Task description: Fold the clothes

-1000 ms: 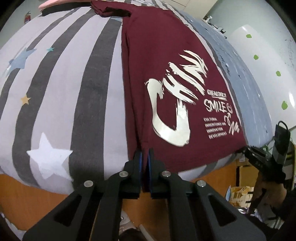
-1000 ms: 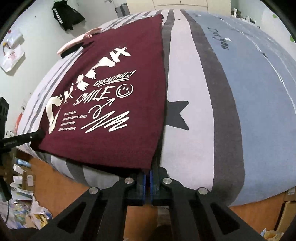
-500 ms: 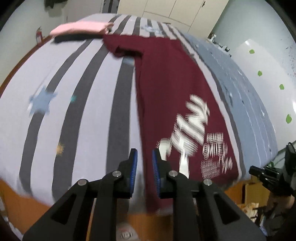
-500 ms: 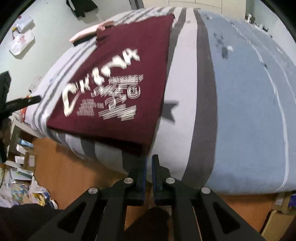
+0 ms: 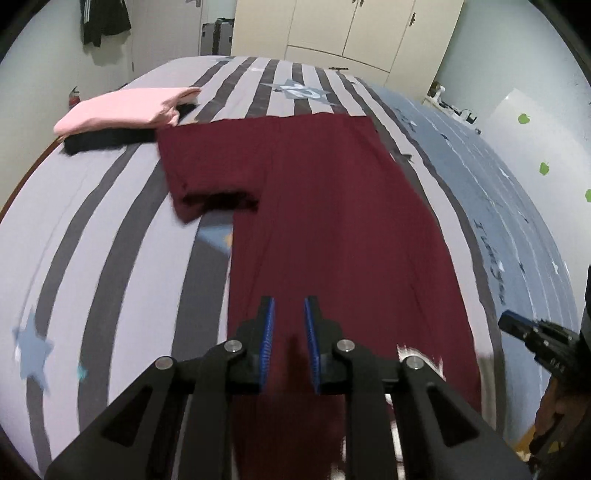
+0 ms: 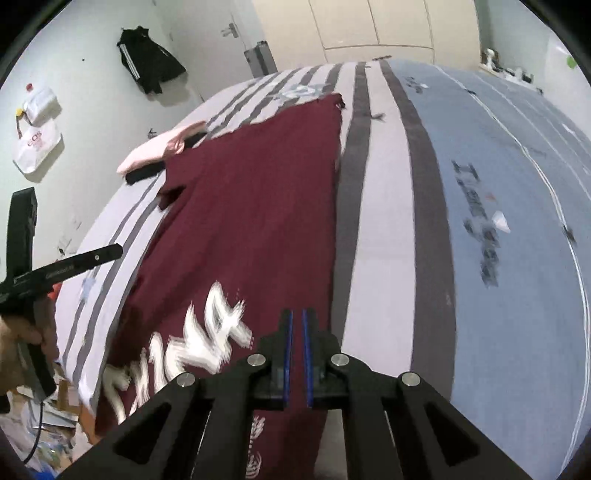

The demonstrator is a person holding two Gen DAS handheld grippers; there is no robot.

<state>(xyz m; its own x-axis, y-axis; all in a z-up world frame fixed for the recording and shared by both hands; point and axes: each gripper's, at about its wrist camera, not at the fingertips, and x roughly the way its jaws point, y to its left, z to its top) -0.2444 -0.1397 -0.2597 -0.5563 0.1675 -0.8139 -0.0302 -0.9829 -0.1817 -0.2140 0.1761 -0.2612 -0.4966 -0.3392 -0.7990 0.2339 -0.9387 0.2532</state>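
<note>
A maroon T-shirt (image 5: 332, 203) lies flat and lengthwise on the striped bed cover (image 5: 92, 240), with its short sleeve (image 5: 207, 184) spread to the left. In the right wrist view the shirt (image 6: 251, 203) shows its white print (image 6: 207, 332), blurred by motion. My left gripper (image 5: 289, 314) hovers over the shirt's lower middle, open, with nothing between the blue pads. My right gripper (image 6: 296, 321) is above the shirt's right edge; its pads stand a narrow gap apart and hold no cloth. The shirt's hem is hidden under both grippers.
A folded pink garment (image 5: 122, 110) rests on a black one (image 5: 107, 142) at the bed's far left, touching the shirt's shoulder. The cover's blue half (image 5: 498, 203) lies to the right. A wardrobe (image 5: 351, 33) stands behind. Floor clutter (image 6: 48, 424) sits at the near left.
Both grippers were shut on the shirt's hem at the bed's near edge. They have let go, risen and moved forward over the shirt; the left jaws opened wide.
</note>
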